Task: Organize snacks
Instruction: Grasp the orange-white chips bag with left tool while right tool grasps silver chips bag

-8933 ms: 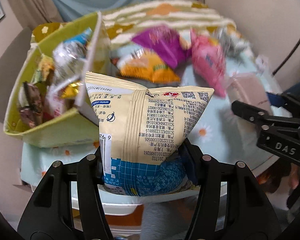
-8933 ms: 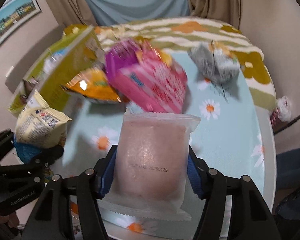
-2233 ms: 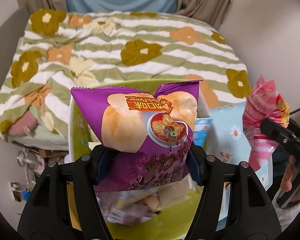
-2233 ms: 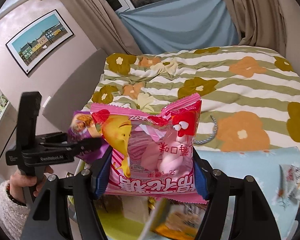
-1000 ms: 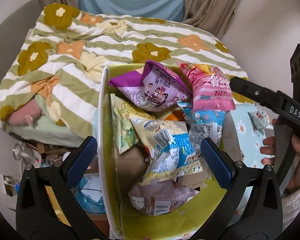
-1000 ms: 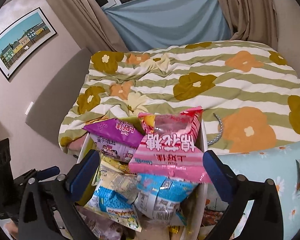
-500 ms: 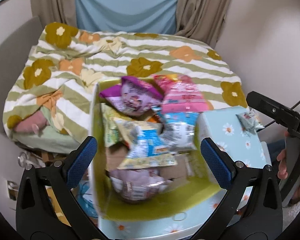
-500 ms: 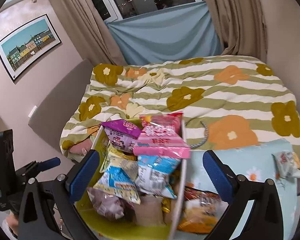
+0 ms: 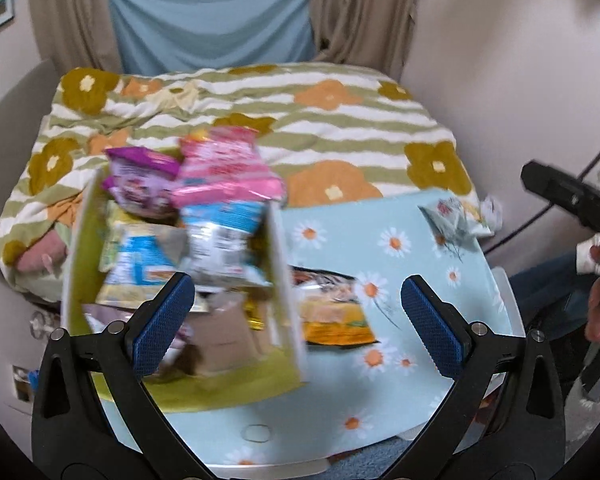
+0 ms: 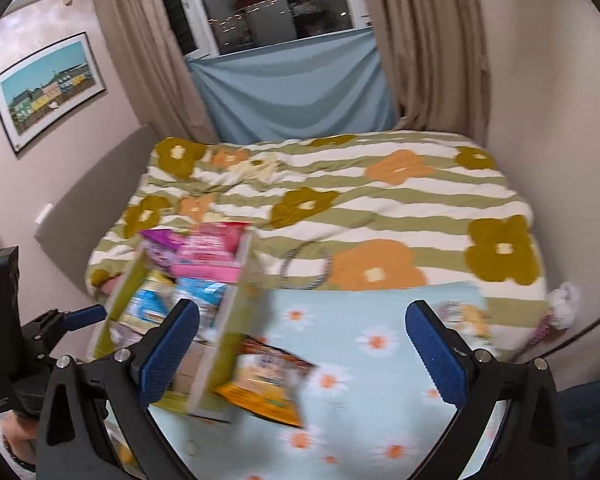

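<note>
A yellow-green box [image 9: 284,300] stands at the table's left, heaped with snack bags; a pink bag [image 9: 224,172] and a purple bag [image 9: 140,184] lie on top. It also shows in the right wrist view [image 10: 216,364]. An orange snack bag [image 9: 332,312] lies on the table right of the box, also in the right wrist view [image 10: 264,384]. A small grey-white packet [image 9: 452,220] lies at the table's far right. My left gripper [image 9: 298,316] is open and empty above the box's right wall. My right gripper [image 10: 302,344] is open and empty above the table.
The table carries a light blue daisy-print cloth [image 9: 400,240]. Behind it is a bed with a green-striped flower blanket [image 10: 340,200]. A wall runs close along the right. The hand-held right gripper [image 9: 572,204] shows at the left view's right edge.
Both grippers have pulled back and shifted right from over the box. The orange bag and more of the table have come into view. Both stay open and empty.
</note>
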`<state>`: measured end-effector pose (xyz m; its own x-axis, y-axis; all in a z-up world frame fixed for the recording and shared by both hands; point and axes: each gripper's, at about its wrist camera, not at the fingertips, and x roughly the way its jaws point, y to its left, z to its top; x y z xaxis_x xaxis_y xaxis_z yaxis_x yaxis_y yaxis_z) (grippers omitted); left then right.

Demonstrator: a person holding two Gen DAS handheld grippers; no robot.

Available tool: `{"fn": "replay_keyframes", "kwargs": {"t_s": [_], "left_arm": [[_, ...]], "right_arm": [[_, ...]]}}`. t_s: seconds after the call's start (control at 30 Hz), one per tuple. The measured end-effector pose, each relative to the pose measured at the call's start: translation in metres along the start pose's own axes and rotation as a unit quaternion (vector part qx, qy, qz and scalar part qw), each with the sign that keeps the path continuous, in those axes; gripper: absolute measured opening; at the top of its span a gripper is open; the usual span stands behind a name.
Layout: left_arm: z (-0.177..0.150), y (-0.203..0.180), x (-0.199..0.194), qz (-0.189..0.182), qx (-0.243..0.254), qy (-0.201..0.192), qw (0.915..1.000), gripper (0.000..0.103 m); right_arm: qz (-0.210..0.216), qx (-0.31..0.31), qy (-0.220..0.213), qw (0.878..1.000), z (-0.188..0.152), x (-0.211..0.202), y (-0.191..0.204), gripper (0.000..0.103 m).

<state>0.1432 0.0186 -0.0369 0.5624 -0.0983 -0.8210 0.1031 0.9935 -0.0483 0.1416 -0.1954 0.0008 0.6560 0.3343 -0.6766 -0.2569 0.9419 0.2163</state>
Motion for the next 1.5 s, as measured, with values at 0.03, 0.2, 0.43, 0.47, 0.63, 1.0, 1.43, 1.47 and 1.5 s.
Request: {"fn": "replay_keyframes", "kwargs": {"t_s": [0.03,0.2,0.43,0.47,0.63,1.0,1.43,1.47,1.5], "left_arm": [[-0.002,-0.012,0.006,0.008,0.006,0.006,0.9999,0.103],[-0.014,-0.057,0.031,0.042,0.014,0.021,0.9988,0.103],[-0.033,-0.093,0.075,0.109,0.028,0.043,0.9927,0.103],[-0.036,-0.097,0.083,0.119,0.029,0.048,0.9913,0.103],[-0.048,-0.114,0.134,0.182,0.061,0.078,0.9784,0.103],[-0.052,-0.105,0.207,0.257,0.067,0.152,0.9521,0.098],[-0.058,-0.078,0.219,0.204,-0.001,0.172,0.9636,0.077],[-0.057,-0.075,0.218,0.196,-0.011,0.17,0.9657,0.076],[-0.057,-0.074,0.217,0.19,-0.016,0.169,0.9671,0.076]], "right_arm": [[-0.007,0.001,0.0,1.0,-0.003,-0.003,-0.011,0.103],[-0.006,0.023,0.021,0.999,-0.014,-0.002,-0.066,0.103],[-0.009,0.012,0.055,0.998,-0.028,0.019,-0.12,0.103],[-0.008,0.01,0.059,0.998,-0.031,0.024,-0.125,0.103],[-0.002,-0.005,0.086,0.996,-0.045,0.055,-0.152,0.103],[0.013,0.0,0.118,0.993,-0.053,0.111,-0.19,0.103],[0.017,0.013,0.167,0.986,-0.058,0.168,-0.215,0.103],[0.019,0.011,0.168,0.986,-0.057,0.17,-0.215,0.103],[0.022,0.004,0.17,0.985,-0.057,0.174,-0.214,0.103]]}}
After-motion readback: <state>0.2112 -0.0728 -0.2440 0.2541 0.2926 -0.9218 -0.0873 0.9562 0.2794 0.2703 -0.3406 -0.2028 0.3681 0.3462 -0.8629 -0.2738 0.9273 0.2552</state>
